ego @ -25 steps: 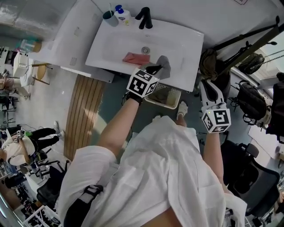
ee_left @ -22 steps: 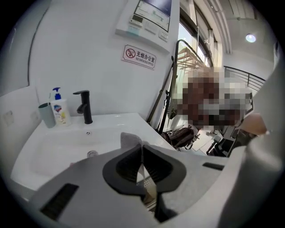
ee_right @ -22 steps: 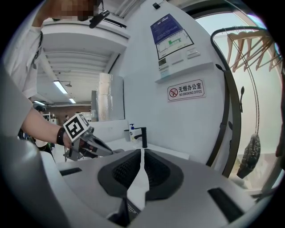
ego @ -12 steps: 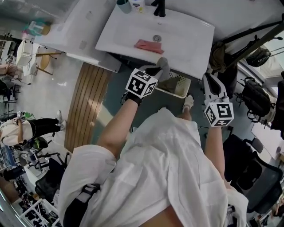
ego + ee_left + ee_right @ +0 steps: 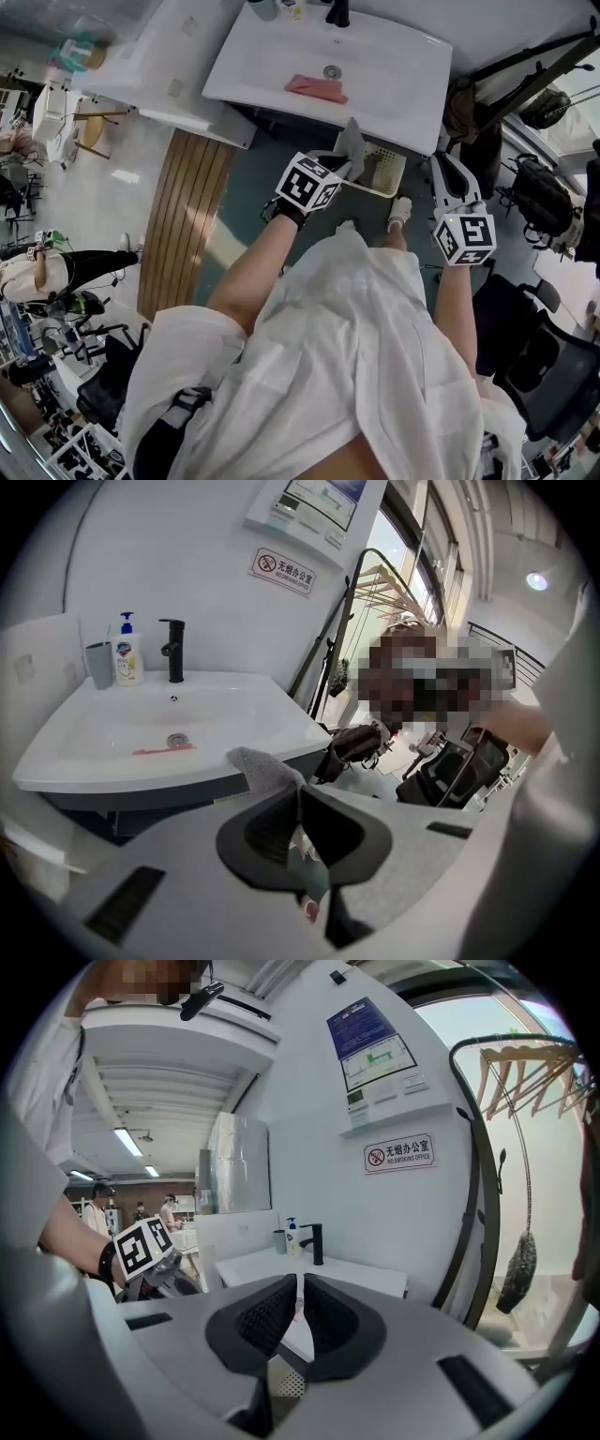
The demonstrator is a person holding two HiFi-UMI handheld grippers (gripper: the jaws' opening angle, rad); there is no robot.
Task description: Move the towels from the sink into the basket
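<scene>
We are holding the grey towel (image 5: 353,141) clamped in left tongs (image 5: 298,791) near basket (image 5: 375,190); next needing release inside. Right tongs (image 5: 299,1312) together, empty.

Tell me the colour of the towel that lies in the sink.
Pinkish red. The towel shows best in the head view, lying flat in the sink.

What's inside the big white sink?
A flat pink towel lies in the white sink, right beside the round metal drain. Nothing else shows in the basin. The bit of sink under the towel is covered.
</scene>
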